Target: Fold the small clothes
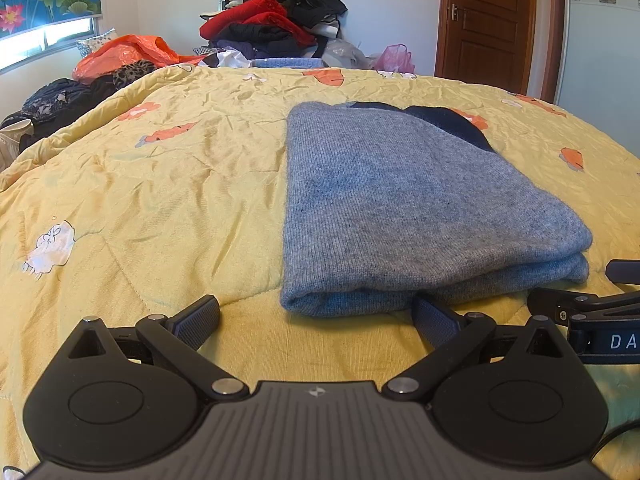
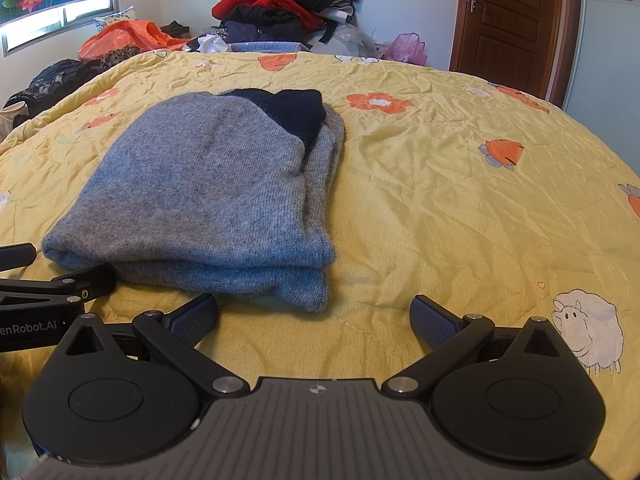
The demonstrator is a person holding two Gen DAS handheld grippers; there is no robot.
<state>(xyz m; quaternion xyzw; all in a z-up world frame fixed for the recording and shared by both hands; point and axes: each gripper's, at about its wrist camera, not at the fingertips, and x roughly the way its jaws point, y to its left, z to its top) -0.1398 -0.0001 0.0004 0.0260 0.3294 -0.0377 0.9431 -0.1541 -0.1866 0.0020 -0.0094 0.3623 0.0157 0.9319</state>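
Note:
A grey knit garment [image 1: 400, 200] lies folded in layers on the yellow quilt [image 1: 160, 200], with a dark navy part at its far end. My left gripper [image 1: 316, 312] is open just short of the fold's near edge, nothing between its fingers. In the right wrist view the same grey garment [image 2: 208, 192] lies ahead and to the left, and my right gripper [image 2: 314, 314] stands open close to its near right corner, holding nothing. Each gripper shows at the edge of the other's view: the right gripper [image 1: 576, 304] and the left gripper [image 2: 60, 284].
A heap of red, black and dark clothes [image 1: 276, 16] stands at the far side of the bed, with an orange plastic bag [image 1: 128, 54] and dark garments [image 1: 68, 96] to the left. A pink bag [image 2: 406, 48] and a wooden door [image 2: 508, 20] are at the back right.

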